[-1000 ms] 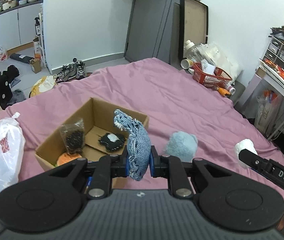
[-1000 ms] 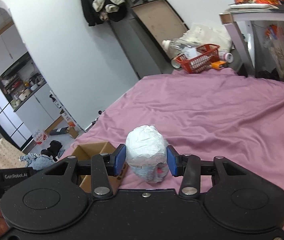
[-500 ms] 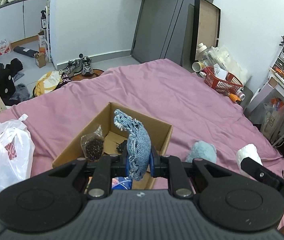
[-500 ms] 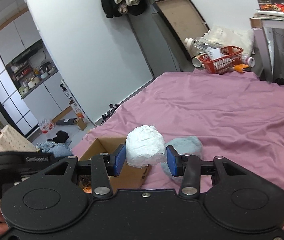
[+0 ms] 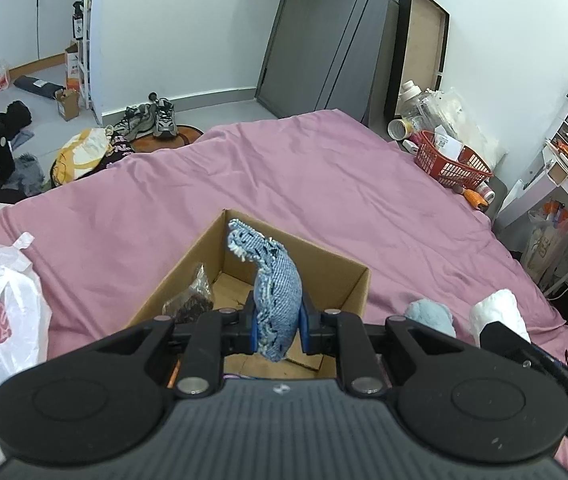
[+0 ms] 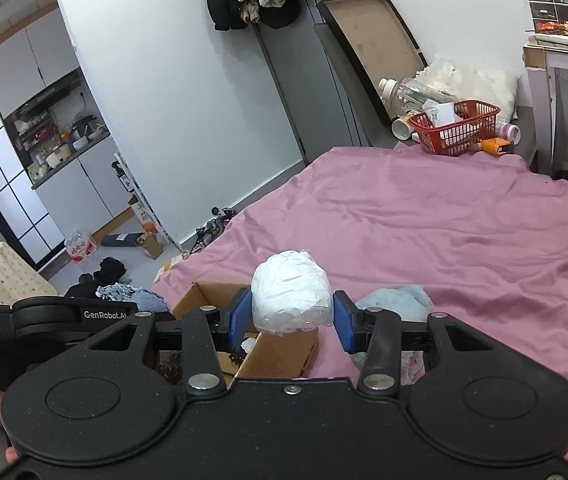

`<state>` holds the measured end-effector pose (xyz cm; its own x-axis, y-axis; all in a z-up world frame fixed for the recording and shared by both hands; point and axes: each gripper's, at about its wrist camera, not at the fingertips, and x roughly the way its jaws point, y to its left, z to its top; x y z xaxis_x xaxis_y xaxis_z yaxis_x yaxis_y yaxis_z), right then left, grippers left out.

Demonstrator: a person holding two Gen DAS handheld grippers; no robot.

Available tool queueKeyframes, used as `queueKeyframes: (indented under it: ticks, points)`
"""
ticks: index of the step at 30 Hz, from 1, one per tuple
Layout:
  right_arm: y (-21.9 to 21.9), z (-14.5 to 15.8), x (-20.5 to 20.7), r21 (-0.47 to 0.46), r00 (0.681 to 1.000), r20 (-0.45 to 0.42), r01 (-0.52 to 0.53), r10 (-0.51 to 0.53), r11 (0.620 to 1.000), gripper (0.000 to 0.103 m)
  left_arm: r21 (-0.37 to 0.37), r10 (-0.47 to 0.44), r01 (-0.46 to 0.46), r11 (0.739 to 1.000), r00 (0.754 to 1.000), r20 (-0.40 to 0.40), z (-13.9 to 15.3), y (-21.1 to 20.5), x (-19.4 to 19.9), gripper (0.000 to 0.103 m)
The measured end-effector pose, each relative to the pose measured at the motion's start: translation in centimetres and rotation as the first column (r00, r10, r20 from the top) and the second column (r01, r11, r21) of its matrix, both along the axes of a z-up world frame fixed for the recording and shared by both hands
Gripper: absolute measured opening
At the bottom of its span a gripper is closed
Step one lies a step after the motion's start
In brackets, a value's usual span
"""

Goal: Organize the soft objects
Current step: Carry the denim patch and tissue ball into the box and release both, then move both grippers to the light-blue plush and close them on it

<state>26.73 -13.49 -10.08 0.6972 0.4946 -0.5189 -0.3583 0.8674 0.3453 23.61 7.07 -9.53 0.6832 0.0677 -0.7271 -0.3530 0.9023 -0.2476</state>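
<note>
Left wrist view, left hand-held gripper (image 5: pixel 276 330) clamping denim piece (image 5: pixel 274 284), hiding cardboard box (image 5: pixel 325 264) floor, right hand-held gripper (image 6: pixel 291 322) clamping white bundle (image 6: pixel 289 294)

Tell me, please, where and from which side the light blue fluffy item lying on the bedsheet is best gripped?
Grip the light blue fluffy item across its rounded upper bulge, coming straight down from above: it lies slumped on the pink bedsheet, right beside the cardboard box, which blocks that side.
</note>
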Motion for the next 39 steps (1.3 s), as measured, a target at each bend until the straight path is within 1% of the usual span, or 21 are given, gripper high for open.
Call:
queueKeyframes:
  ticks: [3,6,12,15,18,19,20,24,27,30,32,36,39]
  points:
    - [1.0,-0.3,0.3,-0.025,1.0,-0.007,-0.009,0.009,1.0,0.043,-0.016,-0.017,0.017,1.0,1.0,-0.001,-0.7,0.8,0.9,0.018]
    - [1.9,-0.2,0.4,-0.057,1.0,0.001,-0.015,0.015,0.998,0.043,-0.01,-0.033,0.033,0.999,0.999,0.0,-1.3,1.5,1.8,0.018]
    - [3.3,-0.3,0.8,-0.054,1.0,-0.004,-0.012,0.012,0.998,0.043,-0.034,-0.041,0.041,0.999,0.999,0.011,-2.6,2.6,2.6,0.018]
    - [4.2,-0.5,0.9,-0.059,1.0,-0.007,-0.03,0.03,0.998,0.043,-0.046,-0.032,0.033,0.998,0.999,0.034,-2.9,3.1,2.4,0.021]
    - [4.9,-0.9,1.0,-0.056,0.998,-0.012,-0.055,0.054,0.997,0.043,-0.059,-0.019,0.021,0.998,0.999,0.036,-3.0,3.8,2.7,0.034]
    - [5.0,-1.1,1.1,-0.061,0.998,-0.018,-0.06,0.059,0.996,0.043,-0.065,-0.01,0.013,0.998,0.999,0.037,-3.0,4.1,2.7,0.042]
    - [5.1,-1.3,1.2,-0.064,0.998,-0.025,-0.062,0.06,0.996,0.043,-0.071,0.0,0.003,0.997,0.999,0.039,-2.9,4.4,2.6,0.047]
    - [5.6,-1.9,1.5,-0.039,0.995,-0.065,-0.084,0.081,0.996,0.044,-0.075,0.025,-0.021,0.997,0.999,0.041,-2.6,5.1,2.5,0.049]
    - [6.0,-2.0,1.6,-0.027,0.991,-0.076,-0.11,0.108,0.994,0.045,-0.085,0.031,-0.028,0.996,0.999,0.037,-2.5,5.4,2.6,0.049]
    - [6.0,-2.0,1.4,-0.014,0.989,-0.087,-0.124,0.123,0.992,0.052,-0.084,0.04,-0.038,0.996,0.999,0.022,-2.5,5.6,2.6,0.053]
    - [5.5,-1.8,1.3,0.005,0.989,-0.098,-0.115,0.115,0.993,0.056,-0.077,0.044,-0.042,0.996,0.999,0.017,-2.4,5.6,2.5,0.057]
    - [4.1,-1.0,1.7,0.021,0.993,-0.093,-0.073,0.075,0.997,0.058,-0.05,0.038,-0.038,0.998,0.999,0.01,-1.9,5.1,2.3,0.06]
    - [2.9,-0.5,2.0,0.024,0.995,-0.092,-0.039,0.041,0.999,0.063,-0.02,0.028,-0.028,0.999,1.0,0.007,-1.2,4.4,2.1,0.069]
